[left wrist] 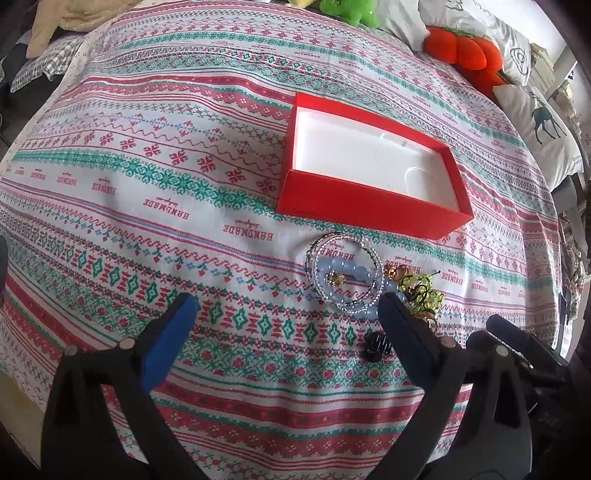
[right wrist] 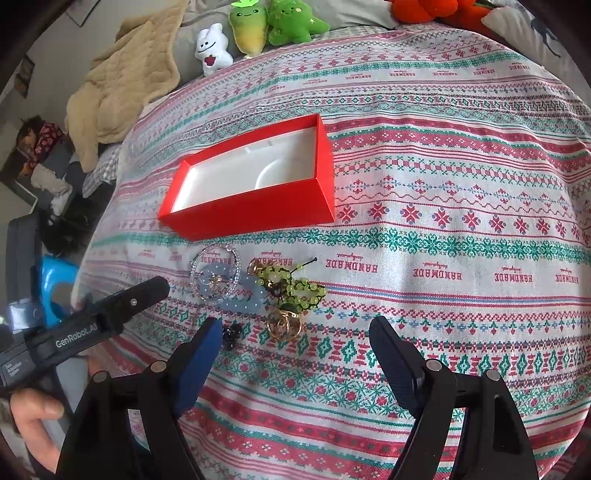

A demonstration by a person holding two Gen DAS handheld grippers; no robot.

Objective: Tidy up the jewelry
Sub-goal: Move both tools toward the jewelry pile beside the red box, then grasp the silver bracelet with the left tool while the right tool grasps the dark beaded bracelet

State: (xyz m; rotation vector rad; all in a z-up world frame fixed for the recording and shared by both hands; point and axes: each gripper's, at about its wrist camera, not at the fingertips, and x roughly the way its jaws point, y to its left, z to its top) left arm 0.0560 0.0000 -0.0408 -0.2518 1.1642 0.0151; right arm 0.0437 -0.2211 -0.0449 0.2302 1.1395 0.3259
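Where beaded bracelets tangle, rectangular red box

Premises: a domestic bedroom. A bed with a patterned "HANDMADE" cover fills both views. Plush toys and a beige quilted blanket lie along its far edge, and printed pillows at its far right corner. Clothing is heaped beyond its left edge.

The right tongs gape wide above the patterned bedspread. Just beyond their tips lies a tangle of bracelets, green beads and gold rings, near the open red box.
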